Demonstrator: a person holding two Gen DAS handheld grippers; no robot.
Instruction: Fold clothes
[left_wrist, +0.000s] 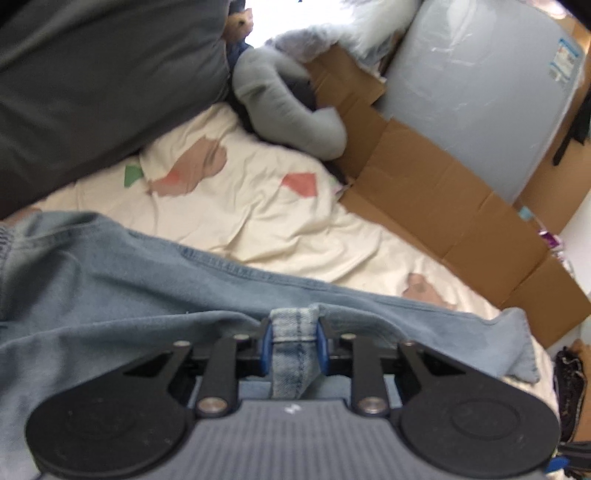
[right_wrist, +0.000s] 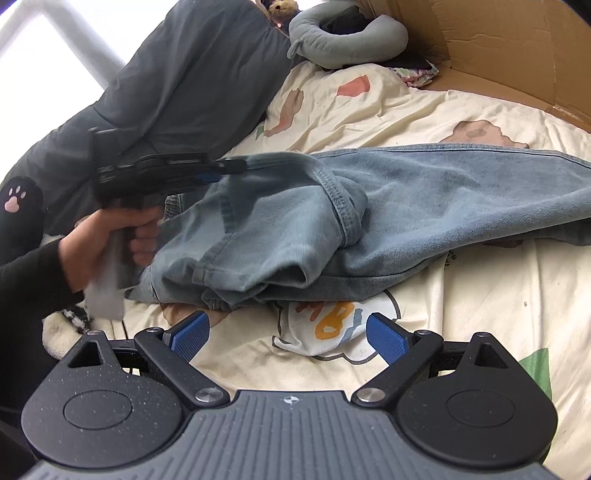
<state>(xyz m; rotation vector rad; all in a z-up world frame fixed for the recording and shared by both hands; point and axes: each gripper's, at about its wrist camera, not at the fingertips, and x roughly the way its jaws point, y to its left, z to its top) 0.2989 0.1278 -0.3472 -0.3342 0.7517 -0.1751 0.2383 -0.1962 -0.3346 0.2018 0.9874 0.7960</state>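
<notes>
We see a flattened cardboard box along the bed's far edge, with a grey curved pillow and a dark grey duvet crowding the head. Faded blue denim jeans lie bunched across the wrinkled cream printed sheet. Our left gripper pinches a stitched denim edge; our right gripper hangs wide apart, holding nothing, just short of the jeans.

A: What colour are the jeans?
B: Faded light blue denim.
A: And the sheet?
B: Cream, printed with pink, brown and green patches and orange letters.
A: The grippers?
B: Black, with blue pads.
A: Anything else?
B: A dark grey quilt, a pale grey pillow, brown cardboard.
</notes>
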